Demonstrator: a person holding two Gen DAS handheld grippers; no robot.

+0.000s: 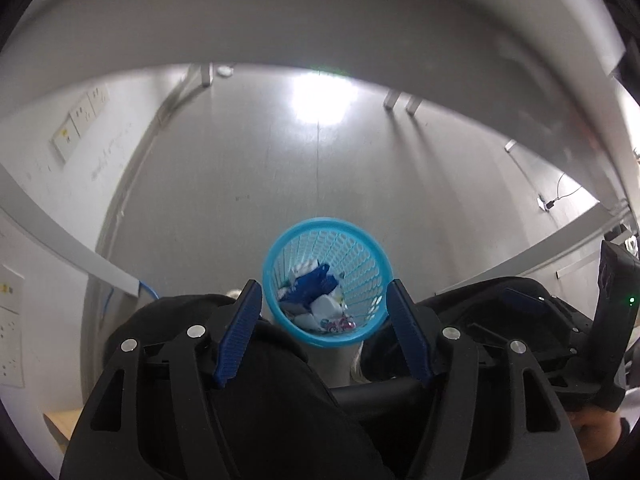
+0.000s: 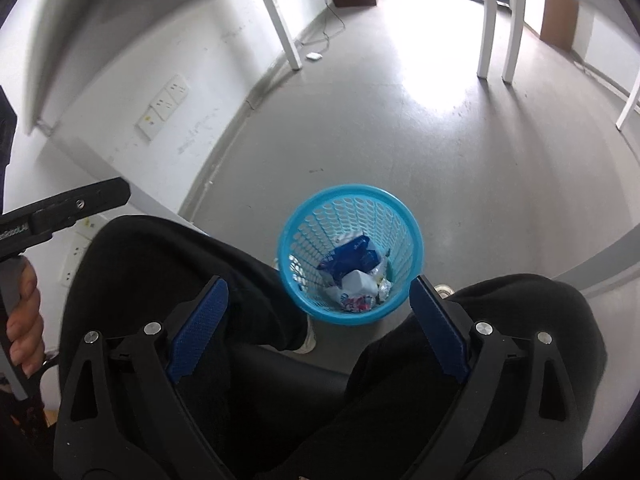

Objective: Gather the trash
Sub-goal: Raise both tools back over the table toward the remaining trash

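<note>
A light blue mesh waste basket [image 1: 362, 240] [image 2: 400, 212] stands on the grey floor between a seated person's knees. Inside lies crumpled trash [image 1: 316, 296] [image 2: 354, 272]: blue and white wrappers and white paper. My left gripper [image 1: 324, 288] hangs above the basket, open, with nothing between its blue pads. My right gripper [image 2: 318, 280] is also above the basket, open wide and empty. In the right wrist view the left tool's black body [image 2: 64, 208] shows at the left edge, held by a hand [image 2: 24, 320].
The person's black trousered legs [image 2: 168, 264] flank the basket. A white wall with sockets [image 2: 164, 108] runs on the left. White table legs [image 2: 496, 20] and a cable with a white adapter [image 2: 314, 55] are farther off. A white tabletop edge [image 1: 320, 20] arches overhead.
</note>
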